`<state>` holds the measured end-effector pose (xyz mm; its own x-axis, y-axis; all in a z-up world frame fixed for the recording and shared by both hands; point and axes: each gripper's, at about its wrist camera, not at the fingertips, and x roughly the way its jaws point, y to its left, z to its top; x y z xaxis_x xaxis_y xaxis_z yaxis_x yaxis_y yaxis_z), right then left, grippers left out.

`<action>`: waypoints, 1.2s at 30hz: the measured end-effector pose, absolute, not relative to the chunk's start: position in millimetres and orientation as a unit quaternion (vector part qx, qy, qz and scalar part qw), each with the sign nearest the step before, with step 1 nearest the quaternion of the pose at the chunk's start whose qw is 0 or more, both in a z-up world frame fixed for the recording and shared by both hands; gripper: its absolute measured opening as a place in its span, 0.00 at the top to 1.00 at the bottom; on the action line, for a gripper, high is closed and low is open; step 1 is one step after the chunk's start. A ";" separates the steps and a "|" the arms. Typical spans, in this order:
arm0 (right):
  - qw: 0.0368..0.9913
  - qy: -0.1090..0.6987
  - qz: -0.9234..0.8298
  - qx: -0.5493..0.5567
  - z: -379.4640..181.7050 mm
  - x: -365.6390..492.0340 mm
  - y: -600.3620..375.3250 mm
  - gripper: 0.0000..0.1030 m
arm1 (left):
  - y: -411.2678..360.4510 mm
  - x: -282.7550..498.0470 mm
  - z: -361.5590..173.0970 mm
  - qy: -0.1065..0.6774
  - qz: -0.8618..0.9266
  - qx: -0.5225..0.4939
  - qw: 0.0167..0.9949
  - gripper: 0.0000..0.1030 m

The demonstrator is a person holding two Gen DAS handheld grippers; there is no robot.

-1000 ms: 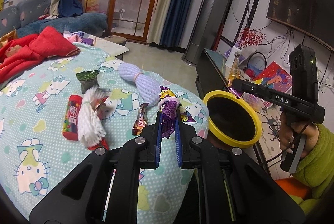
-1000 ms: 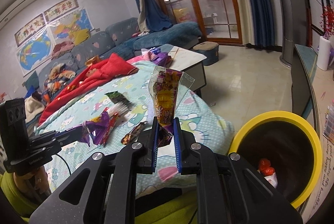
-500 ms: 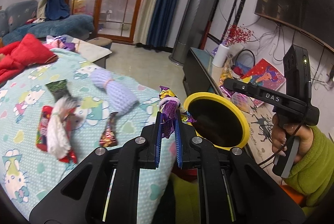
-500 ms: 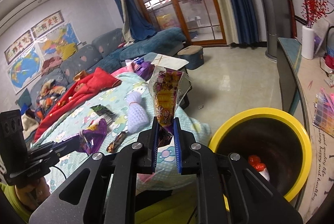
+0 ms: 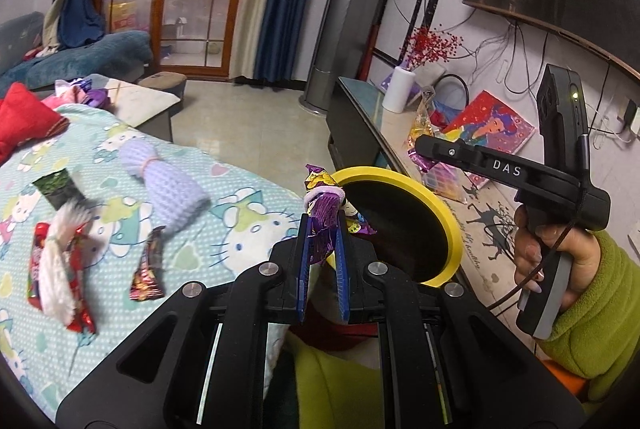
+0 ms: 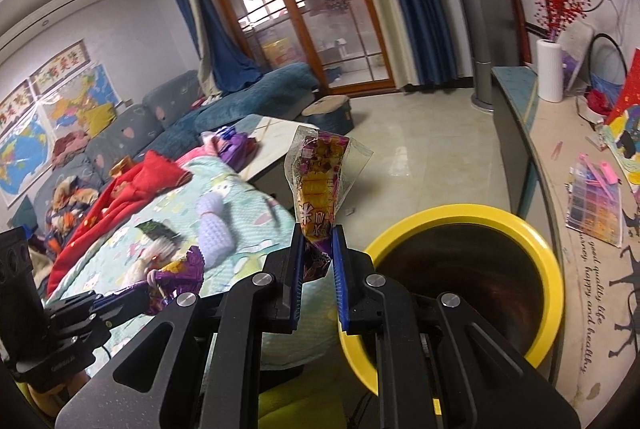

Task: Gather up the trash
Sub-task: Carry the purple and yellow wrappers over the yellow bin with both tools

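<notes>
My left gripper (image 5: pixel 323 225) is shut on a purple wrapper (image 5: pixel 322 207) and holds it at the near left rim of the yellow-rimmed bin (image 5: pixel 448 225). My right gripper (image 6: pixel 316 239) is shut on a yellow and purple snack bag (image 6: pixel 320 181), held upright just left of the bin (image 6: pixel 556 281). In the left wrist view the right gripper (image 5: pixel 424 149) hangs above the bin's far side with its bag (image 5: pixel 422 125). In the right wrist view the left gripper (image 6: pixel 132 299) sits low at the left with the purple wrapper (image 6: pixel 176 273).
Trash lies on the Hello Kitty tablecloth (image 5: pixel 240 213): a lilac foam net (image 5: pixel 164 181), a white foam net over a red wrapper (image 5: pixel 60 269), a small dark wrapper (image 5: pixel 150 269), a green-black packet (image 5: pixel 56 187). A TV cabinet (image 6: pixel 520 109) stands behind the bin.
Both grippers have moved right toward the bin with their wrappers still held. The bin now looms larger in both views and the tabletop trash has slid left.
</notes>
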<state>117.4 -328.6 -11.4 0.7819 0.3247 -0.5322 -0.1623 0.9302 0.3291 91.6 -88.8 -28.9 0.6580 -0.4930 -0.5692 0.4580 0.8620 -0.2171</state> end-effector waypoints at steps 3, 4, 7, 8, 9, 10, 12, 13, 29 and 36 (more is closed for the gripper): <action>0.936 0.303 0.117 0.137 -14.0 117.8 -337.5 0.87 | -98.1 93.5 -30.4 0.324 -0.267 -0.022 0.907 0.93; 0.936 0.303 0.113 0.139 -15.2 118.3 -340.5 0.87 | -102.0 94.6 -31.4 0.325 -0.270 -0.020 0.906 0.93; 0.936 0.304 0.099 0.145 -17.8 119.4 -350.0 0.87 | -112.4 97.6 -34.3 0.330 -0.278 -0.014 0.902 0.93; 0.936 0.304 0.096 0.147 -18.3 119.6 -353.0 0.87 | -115.5 98.4 -35.0 0.331 -0.280 -0.012 0.901 0.93; 0.937 0.304 0.091 0.149 -19.0 119.8 -356.0 0.87 | -119.7 99.7 -36.0 0.332 -0.283 -0.011 0.899 0.93; 0.937 0.303 0.086 0.150 -19.7 119.8 -359.4 0.87 | -124.5 100.8 -37.5 0.334 -0.288 -0.010 0.897 0.93; 0.938 0.303 0.077 0.152 -21.7 119.3 -366.3 0.87 | -132.1 103.1 -39.7 0.337 -0.293 -0.005 0.895 0.93; 0.938 0.304 0.070 0.153 -23.0 120.2 -370.1 0.87 | -134.8 104.5 -40.5 0.338 -0.295 -0.004 0.894 0.93; 0.930 0.336 0.000 0.150 -53.4 129.2 -410.0 0.87 | -187.1 120.0 -69.3 0.367 -0.331 0.028 0.869 0.93; 0.921 0.354 -0.003 0.163 -68.9 135.2 -420.4 0.87 | -200.3 126.9 -84.3 0.380 -0.335 0.034 0.861 0.93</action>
